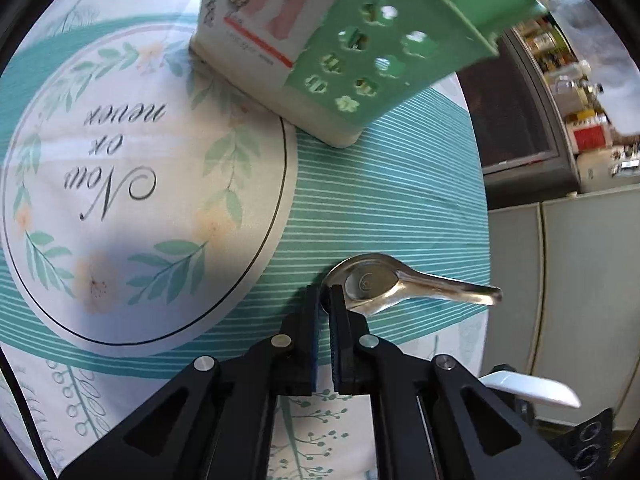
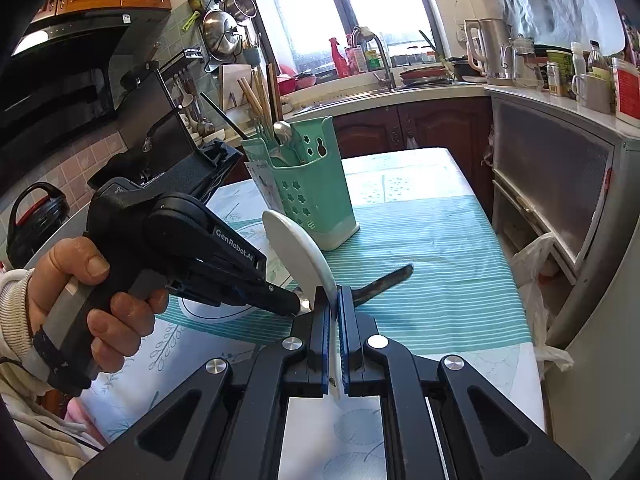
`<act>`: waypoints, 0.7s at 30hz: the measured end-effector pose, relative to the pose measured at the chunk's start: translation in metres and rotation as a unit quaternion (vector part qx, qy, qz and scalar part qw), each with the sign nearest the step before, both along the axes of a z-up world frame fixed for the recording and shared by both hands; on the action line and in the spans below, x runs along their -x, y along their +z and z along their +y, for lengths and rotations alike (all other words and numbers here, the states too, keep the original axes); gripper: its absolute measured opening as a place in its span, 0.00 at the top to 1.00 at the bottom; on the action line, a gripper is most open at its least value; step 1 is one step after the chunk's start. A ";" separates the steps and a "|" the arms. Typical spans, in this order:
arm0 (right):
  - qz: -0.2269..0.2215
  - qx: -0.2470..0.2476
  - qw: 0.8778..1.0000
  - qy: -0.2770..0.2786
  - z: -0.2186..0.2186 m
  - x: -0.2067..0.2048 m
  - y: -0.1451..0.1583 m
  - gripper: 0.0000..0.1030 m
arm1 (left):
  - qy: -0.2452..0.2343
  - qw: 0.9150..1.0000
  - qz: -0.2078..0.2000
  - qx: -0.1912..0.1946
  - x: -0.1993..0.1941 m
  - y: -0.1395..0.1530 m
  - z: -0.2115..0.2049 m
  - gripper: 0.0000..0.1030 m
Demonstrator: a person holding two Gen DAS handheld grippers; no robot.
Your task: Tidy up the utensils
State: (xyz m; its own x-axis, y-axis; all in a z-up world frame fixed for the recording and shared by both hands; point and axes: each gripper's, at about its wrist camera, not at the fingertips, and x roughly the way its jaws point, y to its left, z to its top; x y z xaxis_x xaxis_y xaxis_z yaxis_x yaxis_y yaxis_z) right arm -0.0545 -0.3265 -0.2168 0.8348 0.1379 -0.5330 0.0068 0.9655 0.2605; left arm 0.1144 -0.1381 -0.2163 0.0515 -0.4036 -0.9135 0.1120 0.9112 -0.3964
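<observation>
The utensil holder, a green perforated caddy, stands upright on the striped cloth of the counter, toward its far end; it holds wooden chopsticks and a metal spoon standing handle-down. Near the counter's right edge lies a steel spoon, bowl upward; the left tongs are closed to a narrow gap, pinching the rim of its bowl. The right tongs, also closed, grip a white ceramic spoon by its handle, bowl raised above the cloth.
</observation>
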 end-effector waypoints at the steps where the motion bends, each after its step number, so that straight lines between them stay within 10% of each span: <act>1: 0.000 0.000 1.000 -0.001 0.000 0.001 0.001 0.96 | -0.012 1.000 -0.014 -0.010 0.002 0.003 -0.002 0.98; 6: -0.010 -0.006 1.000 -0.006 -0.002 0.008 0.011 0.96 | -0.066 0.989 -0.114 -0.071 0.014 0.028 -0.011 1.00; 21: -0.021 -0.025 0.999 0.004 0.002 0.001 0.035 0.96 | -0.153 0.911 -0.326 -0.200 0.043 0.088 -0.001 1.00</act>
State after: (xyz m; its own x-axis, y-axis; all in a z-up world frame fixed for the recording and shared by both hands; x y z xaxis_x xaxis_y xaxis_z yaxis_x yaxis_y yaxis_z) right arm -0.0555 -0.3246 -0.1817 0.8554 0.1698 -0.4894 -0.0123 0.9512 0.3085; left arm 0.0712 -0.1391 -0.1283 0.5770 -0.1317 -0.8060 0.4786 0.8542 0.2030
